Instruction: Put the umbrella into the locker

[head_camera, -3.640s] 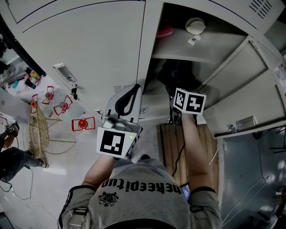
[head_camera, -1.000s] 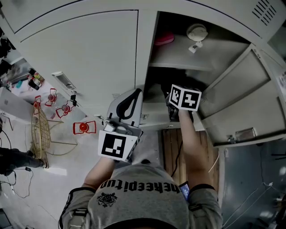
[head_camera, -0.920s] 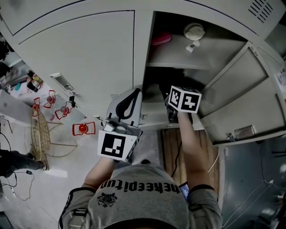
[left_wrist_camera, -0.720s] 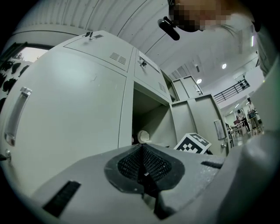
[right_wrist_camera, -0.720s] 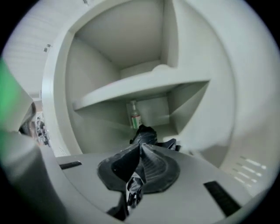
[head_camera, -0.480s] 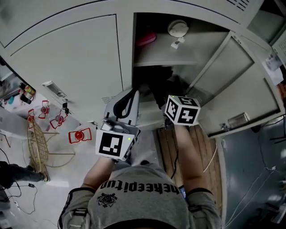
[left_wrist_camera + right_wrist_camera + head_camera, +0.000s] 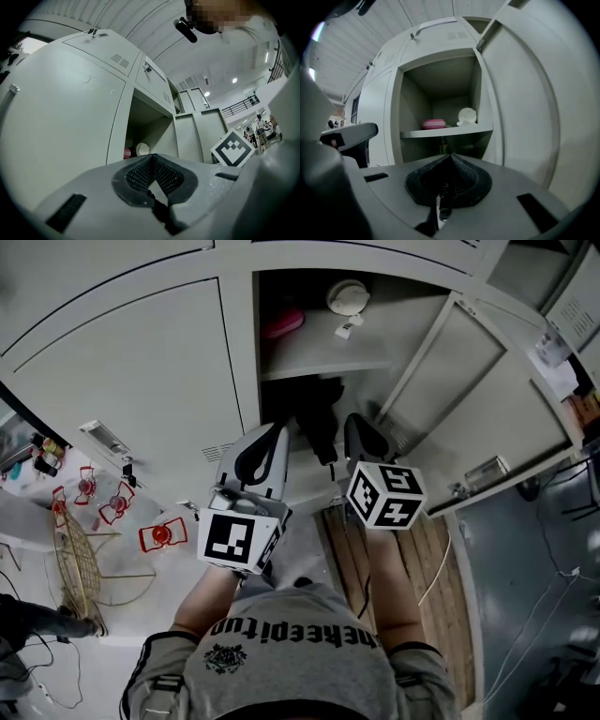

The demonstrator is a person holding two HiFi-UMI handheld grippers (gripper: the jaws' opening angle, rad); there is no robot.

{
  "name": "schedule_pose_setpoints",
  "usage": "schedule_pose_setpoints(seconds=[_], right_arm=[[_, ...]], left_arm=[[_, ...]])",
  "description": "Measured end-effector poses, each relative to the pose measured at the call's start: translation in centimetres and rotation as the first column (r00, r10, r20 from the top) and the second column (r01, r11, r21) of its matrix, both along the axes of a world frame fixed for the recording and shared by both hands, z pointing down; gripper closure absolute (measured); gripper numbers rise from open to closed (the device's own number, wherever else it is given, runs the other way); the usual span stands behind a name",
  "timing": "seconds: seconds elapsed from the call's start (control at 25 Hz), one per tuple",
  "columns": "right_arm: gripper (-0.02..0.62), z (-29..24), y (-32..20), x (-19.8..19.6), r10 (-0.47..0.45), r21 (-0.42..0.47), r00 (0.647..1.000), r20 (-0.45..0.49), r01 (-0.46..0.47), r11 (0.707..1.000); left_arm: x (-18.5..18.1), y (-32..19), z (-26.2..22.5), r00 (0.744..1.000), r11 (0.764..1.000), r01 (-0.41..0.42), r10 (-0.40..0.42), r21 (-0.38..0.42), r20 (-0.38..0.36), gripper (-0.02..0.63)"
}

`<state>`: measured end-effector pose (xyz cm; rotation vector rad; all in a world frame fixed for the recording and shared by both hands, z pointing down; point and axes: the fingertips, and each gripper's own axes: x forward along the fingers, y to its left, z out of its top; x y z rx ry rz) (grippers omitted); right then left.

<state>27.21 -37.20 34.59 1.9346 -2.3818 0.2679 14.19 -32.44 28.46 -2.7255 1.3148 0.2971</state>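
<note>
2 claws show in the head view before the open locker [image 7: 239,352]: the left claw [image 7: 274,430] and the right claw [image 7: 353,422], each with its jaws pressed together and nothing between them. The umbrella [image 7: 317,418], a black bundle, sits inside the locker in the compartment under the shelf [image 7: 328,360], clear of both claws. A pink object [image 7: 281,324] and a white round object [image 7: 347,296] rest on that shelf. In the left gripper view the jaw tips meet, empty, tilted up toward the locker front. In the right gripper view the jaws are closed on nothing and face the shelf, with the door [image 7: 525,93] swung open at the right
</note>
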Motion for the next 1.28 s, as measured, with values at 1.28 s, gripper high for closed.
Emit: schedule_pose_setpoints(seconds=[1.28], right_arm=[[0.594, -5.5, 11.0, 2.4, 0.111, 0.232, 0.994, 0.005, -0.109, 0.967]], left_arm=[[3.0, 4.6, -1.2, 0.997, 0.998, -0.068, 0.068, 0.016, -0.035, 0.601]])
